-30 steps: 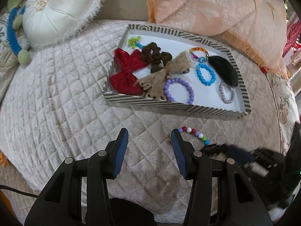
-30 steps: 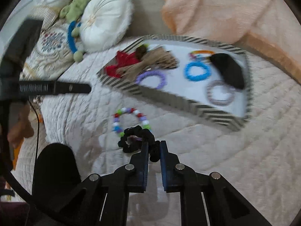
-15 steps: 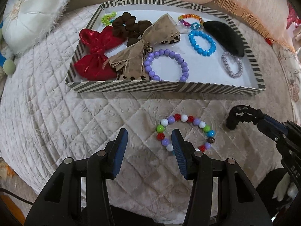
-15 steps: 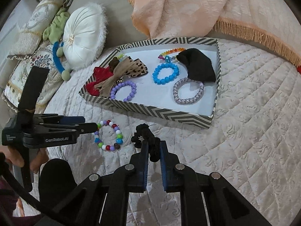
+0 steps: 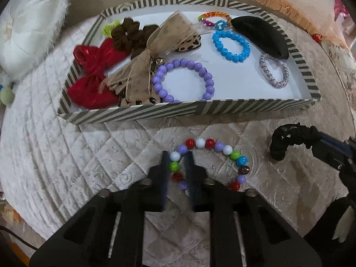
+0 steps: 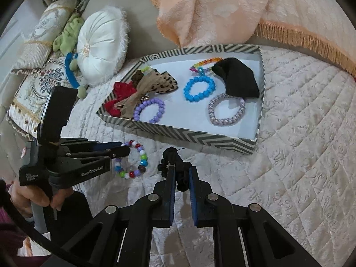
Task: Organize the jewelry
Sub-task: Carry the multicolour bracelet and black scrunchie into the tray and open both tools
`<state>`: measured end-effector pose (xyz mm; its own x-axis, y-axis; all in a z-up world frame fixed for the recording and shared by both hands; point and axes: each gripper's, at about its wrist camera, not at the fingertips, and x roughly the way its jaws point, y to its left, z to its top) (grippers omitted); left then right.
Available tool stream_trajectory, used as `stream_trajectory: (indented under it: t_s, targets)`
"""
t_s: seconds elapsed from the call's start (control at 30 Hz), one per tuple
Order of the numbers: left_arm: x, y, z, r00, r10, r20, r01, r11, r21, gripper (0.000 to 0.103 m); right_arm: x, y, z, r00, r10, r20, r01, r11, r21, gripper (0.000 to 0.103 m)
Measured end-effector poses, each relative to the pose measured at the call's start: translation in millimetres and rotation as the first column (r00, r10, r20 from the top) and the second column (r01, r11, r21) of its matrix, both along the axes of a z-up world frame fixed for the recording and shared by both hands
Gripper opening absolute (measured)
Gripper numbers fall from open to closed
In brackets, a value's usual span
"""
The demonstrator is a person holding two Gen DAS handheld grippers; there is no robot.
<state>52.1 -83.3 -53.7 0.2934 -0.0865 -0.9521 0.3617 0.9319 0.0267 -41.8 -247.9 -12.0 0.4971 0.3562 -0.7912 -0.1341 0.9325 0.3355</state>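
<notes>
the left gripper (image 5: 176,155) has its jaws drawn narrow around one side of the multicoloured bead bracelet (image 5: 222,149), which lies on the quilted bedspread (image 5: 66,166) just in front of the striped tray (image 5: 178,110). the right gripper (image 6: 181,171) has its jaws clamped on a black scrunchie (image 6: 175,162), held beside the bracelet and near the tray's front wall. inside the tray lie a purple bead bracelet (image 5: 204,75), a blue bead bracelet (image 5: 242,42), a rainbow bracelet (image 5: 213,15), a braided grey hair tie (image 5: 267,75), a black cloth piece (image 5: 262,35), a red bow (image 5: 93,66), a tan ribbon bow (image 5: 142,66) and a brown scrunchie (image 5: 126,35).
</notes>
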Motion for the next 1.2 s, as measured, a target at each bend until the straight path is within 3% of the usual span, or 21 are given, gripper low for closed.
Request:
stream_trajectory:
  t_s: [0.53,0.9,1.2]
  targets:
    - [-34.4,7.8,84.9,0.977,-0.004,0.213,0.009,1.000,-0.026,0.008,-15.1,6.0,53.2,0.994,0.019,0.109,-0.019,1.000,0.001,0.011]
    - [-21.6,16.2,121.9,0.974,0.019,0.224,0.003,0.995,-0.100,0.008,-5.4,0.4,76.6,0.989,0.004,0.149,-0.005,1.000,0.001,0.011]
    - [9.3,8.4,140.0,0.971,0.038,0.234,-0.009,0.993,-0.122,0.008,29.4,1.9,67.7,0.992,0.003,0.125,-0.003,1.000,-0.004,0.011]
